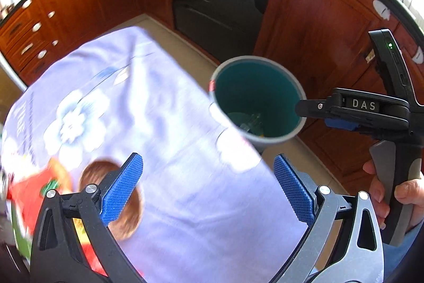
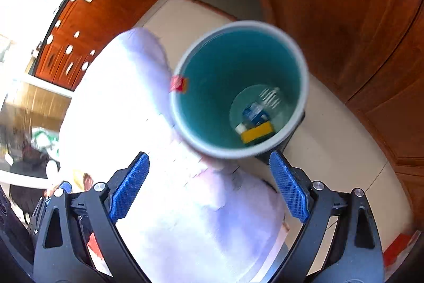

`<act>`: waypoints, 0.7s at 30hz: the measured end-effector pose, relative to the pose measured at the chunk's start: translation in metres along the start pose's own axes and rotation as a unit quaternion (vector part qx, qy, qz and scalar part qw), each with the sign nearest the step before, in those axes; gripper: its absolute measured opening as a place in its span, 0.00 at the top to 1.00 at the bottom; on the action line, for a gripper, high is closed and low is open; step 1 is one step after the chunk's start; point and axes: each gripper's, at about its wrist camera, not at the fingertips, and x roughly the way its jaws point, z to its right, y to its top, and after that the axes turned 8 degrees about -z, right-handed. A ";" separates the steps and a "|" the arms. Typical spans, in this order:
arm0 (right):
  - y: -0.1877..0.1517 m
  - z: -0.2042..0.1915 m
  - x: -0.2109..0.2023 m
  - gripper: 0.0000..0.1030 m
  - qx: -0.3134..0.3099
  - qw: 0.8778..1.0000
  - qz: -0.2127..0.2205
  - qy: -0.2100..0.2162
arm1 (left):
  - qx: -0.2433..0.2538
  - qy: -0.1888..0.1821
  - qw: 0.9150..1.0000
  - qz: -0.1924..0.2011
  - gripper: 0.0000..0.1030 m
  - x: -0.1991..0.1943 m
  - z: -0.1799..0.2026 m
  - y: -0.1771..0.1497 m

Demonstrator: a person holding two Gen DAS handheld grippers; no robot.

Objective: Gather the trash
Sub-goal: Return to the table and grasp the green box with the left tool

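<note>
Several scraps of trash (image 2: 255,123) lie at the bottom of a grey bin (image 2: 296,65) with a teal inside: a yellow block, a blue-and-white wrapper and something clear and ribbed, all too blurred to name. The bin stands on the pale floor (image 2: 336,158) just beside the long right edge of the worktop (image 1: 185,123), near its far right corner, and a small red tag (image 2: 178,83) sits on the rim facing that edge. The worktop is covered by a lilac cloth with white flowers. Near its near left corner lies a red packet (image 1: 31,190), and beside it a round brown thing (image 1: 132,206), partly hidden behind a blue pad; what it is cannot be told.

The left tongs (image 1: 208,188) hover above the near part of the worktop with both blue pads spread wide and nothing between them. The right tongs (image 2: 209,186), seen from their own camera, are likewise spread apart and empty, pointing down over the worktop's right edge toward the bin's mouth. In the left wrist view the right tongs reach in from the right, their black tip close to the bin's rim, and a hand (image 1: 397,192) grips the handle.

Behind the bin stand reddish wooden cabinets (image 1: 318,31), and a dark oven (image 1: 220,4) sits in the far corner.
</note>
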 end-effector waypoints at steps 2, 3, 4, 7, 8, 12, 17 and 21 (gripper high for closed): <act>-0.013 -0.016 0.000 0.15 -0.018 1.000 -0.004 0.000 | -0.012 0.005 1.000 0.007 0.04 -0.013 -0.013 -0.017; -0.019 -0.024 0.000 0.15 -0.026 1.000 -0.006 -0.001 | -0.018 0.008 1.000 0.010 0.04 -0.019 -0.019 -0.024; -0.026 -0.032 0.000 0.15 -0.034 0.999 -0.008 -0.002 | -0.026 0.012 1.000 0.014 0.04 -0.026 -0.027 -0.034; -0.044 -0.055 0.002 0.15 -0.055 0.998 -0.016 -0.003 | -0.041 0.019 0.999 0.023 0.04 -0.038 -0.046 -0.053; -0.051 -0.063 0.003 0.15 -0.062 0.998 -0.019 -0.004 | -0.046 0.024 0.998 0.027 0.04 -0.045 -0.055 -0.061; -0.069 -0.091 0.008 0.15 -0.091 0.995 -0.029 -0.006 | -0.069 0.037 0.996 0.040 0.04 -0.065 -0.092 -0.090; -0.093 -0.124 0.025 0.15 -0.122 0.991 -0.051 -0.014 | -0.122 0.058 0.990 0.049 0.04 -0.080 -0.146 -0.119; -0.108 -0.143 0.037 0.15 -0.140 0.988 -0.069 -0.018 | -0.167 0.095 0.980 0.049 0.04 -0.088 -0.190 -0.142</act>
